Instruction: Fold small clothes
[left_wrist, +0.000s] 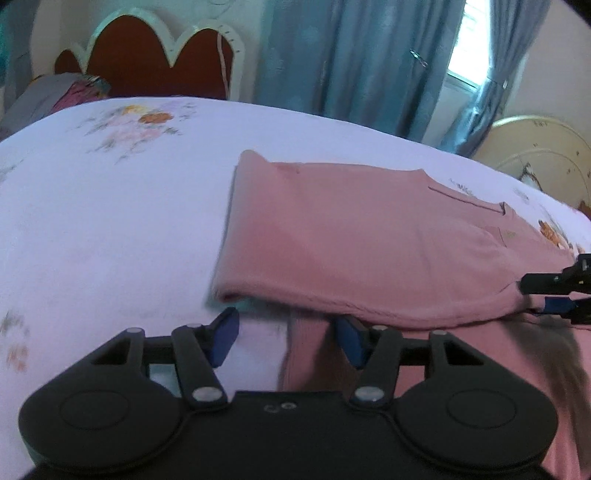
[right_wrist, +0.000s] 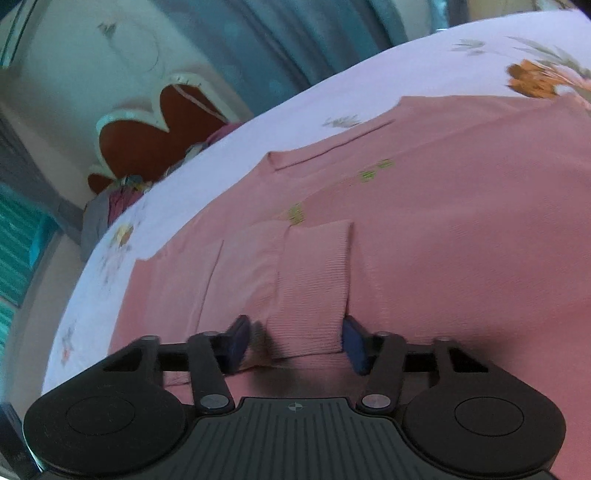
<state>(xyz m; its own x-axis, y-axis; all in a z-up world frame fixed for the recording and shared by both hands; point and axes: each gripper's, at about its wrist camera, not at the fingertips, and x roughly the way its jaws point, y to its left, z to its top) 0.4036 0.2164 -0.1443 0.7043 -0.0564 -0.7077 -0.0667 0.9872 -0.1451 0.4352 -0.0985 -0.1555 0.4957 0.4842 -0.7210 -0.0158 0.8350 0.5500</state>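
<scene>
Looking along my left gripper (left_wrist: 286, 341), I see the pink garment (left_wrist: 369, 243) lying folded on the bed (left_wrist: 110, 221), whose white sheet carries a faint flower print. Beyond the bed stand a red scalloped headboard (left_wrist: 155, 59), blue curtains (left_wrist: 351, 62) over a bright window, a heap of clothes (left_wrist: 55, 96) at the far left, and a cream round panel (left_wrist: 539, 147) at the right. The folded near edge of the garment lies just ahead of my blue pads (left_wrist: 225, 336); the jaws stand apart with nothing pinched, angled down at the bed. At the right edge my right gripper (left_wrist: 535, 299) reaches the garment's hem, though I cannot tell from here whether it grips. Looking along my right gripper (right_wrist: 295, 341), the garment (right_wrist: 424, 229) fills most of the view, small green marks on it, with the headboard (right_wrist: 147, 133) and curtains (right_wrist: 266, 48) behind. A ribbed cuff (right_wrist: 314, 280) lies between my pads (right_wrist: 238, 338), which stand apart on either side of it without pressing, tilted down toward the cloth.
</scene>
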